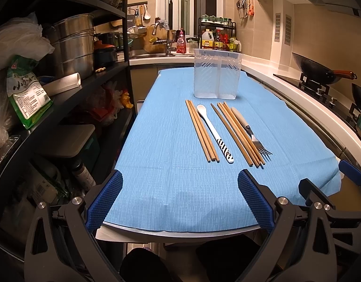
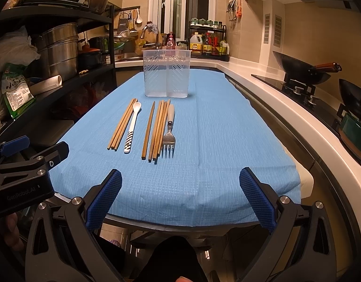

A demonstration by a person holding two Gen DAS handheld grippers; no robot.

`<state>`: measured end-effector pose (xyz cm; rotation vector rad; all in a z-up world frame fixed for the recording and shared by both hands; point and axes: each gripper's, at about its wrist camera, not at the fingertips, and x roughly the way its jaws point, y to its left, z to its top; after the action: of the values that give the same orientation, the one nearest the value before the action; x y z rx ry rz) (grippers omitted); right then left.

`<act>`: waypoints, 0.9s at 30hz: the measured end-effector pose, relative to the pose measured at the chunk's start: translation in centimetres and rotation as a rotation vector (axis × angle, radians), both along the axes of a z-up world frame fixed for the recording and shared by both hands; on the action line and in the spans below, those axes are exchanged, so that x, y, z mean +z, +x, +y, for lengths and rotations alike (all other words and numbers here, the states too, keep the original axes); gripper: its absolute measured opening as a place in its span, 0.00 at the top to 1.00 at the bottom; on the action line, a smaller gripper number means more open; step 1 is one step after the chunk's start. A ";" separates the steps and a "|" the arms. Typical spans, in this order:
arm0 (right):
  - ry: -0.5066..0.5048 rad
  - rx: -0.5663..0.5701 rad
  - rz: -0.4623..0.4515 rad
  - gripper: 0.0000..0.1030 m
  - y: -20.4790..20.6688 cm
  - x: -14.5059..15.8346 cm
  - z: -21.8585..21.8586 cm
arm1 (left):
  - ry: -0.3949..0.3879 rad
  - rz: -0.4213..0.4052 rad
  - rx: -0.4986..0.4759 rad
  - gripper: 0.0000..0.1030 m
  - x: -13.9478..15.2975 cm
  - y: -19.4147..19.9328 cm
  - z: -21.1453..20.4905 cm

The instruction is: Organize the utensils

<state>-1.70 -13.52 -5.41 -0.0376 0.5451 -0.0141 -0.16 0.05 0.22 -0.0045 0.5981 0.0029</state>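
Tabletop (image 2: 227,141): blue cloth. Holder (image 2: 166,74) upper centre of frame, empty. Chopsticks (image 2: 157,129), spoon (image 2: 132,127), fork (image 2: 169,136) all lie mid-frame, none sorted. Left claw (image 1: 180,197) and right claw (image 2: 180,195) at bottom, both spread wide, holding nothing.

A table under a blue cloth (image 2: 227,141); at its far end a clear holder (image 2: 166,77); nearer lie chopsticks (image 2: 121,124), spoon (image 2: 132,127), more chopsticks (image 2: 158,129), then a fork (image 2: 169,134) rightmost
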 end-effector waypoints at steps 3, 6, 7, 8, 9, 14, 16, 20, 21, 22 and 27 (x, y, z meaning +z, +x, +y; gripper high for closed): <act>-0.003 0.002 -0.003 0.05 -0.1 0.1 0.1 | -0.003 -0.004 -0.002 0.07 0.0 -0.1 0.0; -0.004 0.001 -0.008 0.05 -0.2 0.2 0.1 | -0.004 -0.006 -0.002 0.07 0.0 0.0 0.0; -0.003 0.000 -0.009 0.05 -0.2 0.3 0.1 | -0.005 -0.007 -0.002 0.07 0.0 0.0 0.0; -0.003 0.000 -0.009 0.05 -0.2 0.3 0.1 | -0.005 -0.008 -0.002 0.07 0.0 -0.1 0.0; -0.004 0.000 -0.009 0.05 -0.2 0.3 0.1 | -0.004 -0.008 -0.003 0.07 0.0 -0.1 0.0; -0.003 0.002 -0.007 0.05 -0.2 0.4 0.1 | -0.004 -0.008 -0.003 0.07 0.1 -0.1 0.0; -0.004 0.001 -0.009 0.05 -0.3 0.4 0.2 | -0.004 -0.010 -0.001 0.07 0.1 -0.2 0.0; -0.004 0.002 -0.009 0.05 -0.3 0.5 0.2 | -0.003 -0.009 -0.002 0.07 0.1 -0.2 0.0; -0.004 0.002 -0.009 0.05 -0.3 0.5 0.2 | -0.003 -0.009 -0.003 0.07 0.1 -0.2 0.0; -0.004 0.001 -0.009 0.05 -0.3 0.5 0.2 | -0.003 -0.010 -0.002 0.07 0.1 -0.2 0.0; -0.005 0.002 -0.009 0.05 -0.3 0.4 0.2 | -0.003 -0.012 -0.002 0.07 0.2 -0.2 0.1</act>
<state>-2.00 -13.28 -4.98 -0.0426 0.5360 -0.0141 -0.37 0.11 0.45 -0.0070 0.5864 -0.0002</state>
